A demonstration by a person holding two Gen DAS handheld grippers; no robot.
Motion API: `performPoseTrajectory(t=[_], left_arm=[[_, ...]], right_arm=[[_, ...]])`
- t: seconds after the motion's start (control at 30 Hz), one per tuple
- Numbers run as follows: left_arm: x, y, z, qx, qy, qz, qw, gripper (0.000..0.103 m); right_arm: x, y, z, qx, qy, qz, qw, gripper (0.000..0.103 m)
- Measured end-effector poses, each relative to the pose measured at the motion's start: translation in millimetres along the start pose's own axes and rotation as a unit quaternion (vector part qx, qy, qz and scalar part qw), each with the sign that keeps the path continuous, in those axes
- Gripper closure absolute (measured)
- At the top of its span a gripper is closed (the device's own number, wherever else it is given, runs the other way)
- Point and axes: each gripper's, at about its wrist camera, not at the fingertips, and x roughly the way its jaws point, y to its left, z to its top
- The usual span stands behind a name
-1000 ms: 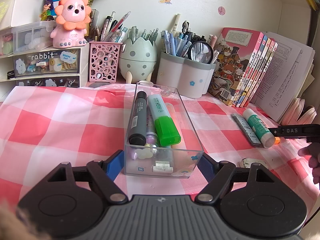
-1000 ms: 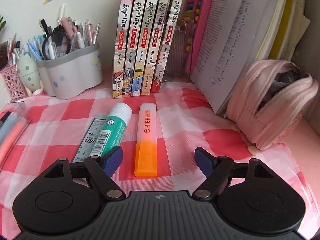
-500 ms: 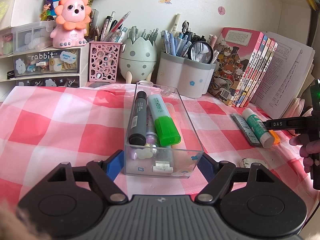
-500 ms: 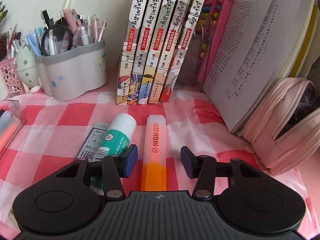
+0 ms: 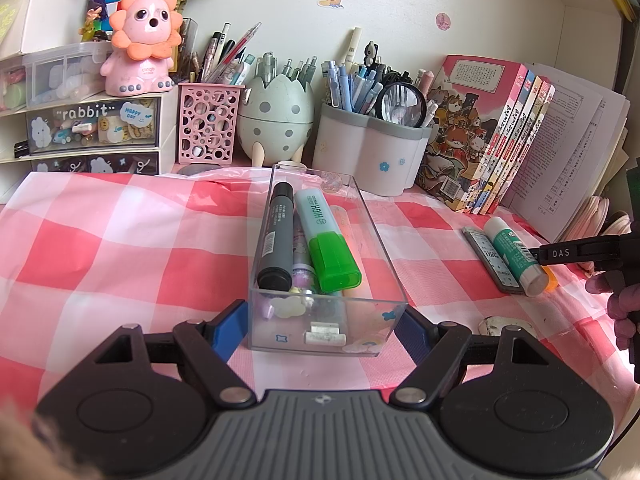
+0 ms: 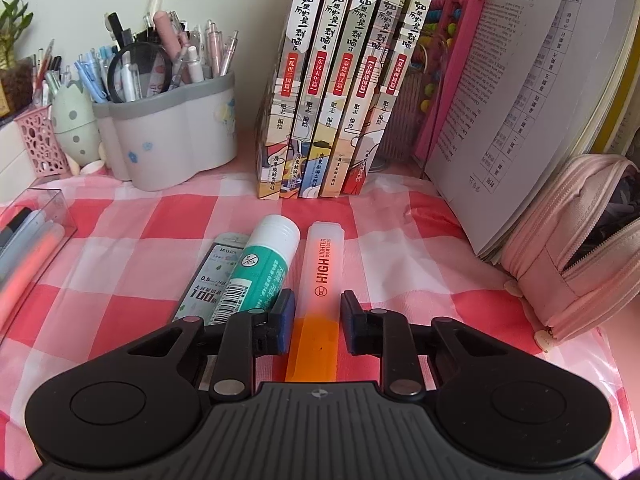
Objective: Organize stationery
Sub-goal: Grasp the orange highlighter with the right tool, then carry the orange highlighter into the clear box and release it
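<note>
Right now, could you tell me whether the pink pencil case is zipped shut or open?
Open: the pink pencil case gapes along its unzipped edge, showing a dark inside.

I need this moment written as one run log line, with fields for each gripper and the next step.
left gripper: shut on clear box | right gripper: jaws just closing around orange highlighter, on cloth | next: probably lift to box

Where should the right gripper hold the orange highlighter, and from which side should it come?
Grip the orange highlighter across its flat long sides, near the middle, coming from above its orange end. It lies flat beside the glue stick, leaving little room. The right gripper already straddles it; its jaws have just been closing.
</note>
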Motion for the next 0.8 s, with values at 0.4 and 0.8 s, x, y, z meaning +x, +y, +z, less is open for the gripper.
performPoseTrajectory(t=[0.4,0.8], left_arm=[[0,0,0,0.0,0.0,0.0,1.0,0.051],[0,0,0,0.0,0.0,0.0,1.0,0.051]], right_arm=[[-20,-3,3,0.044,0.001,0.007,0.999,0.08],[-46,11,21,0.062,-0.029,0.057,0.996,0.081]])
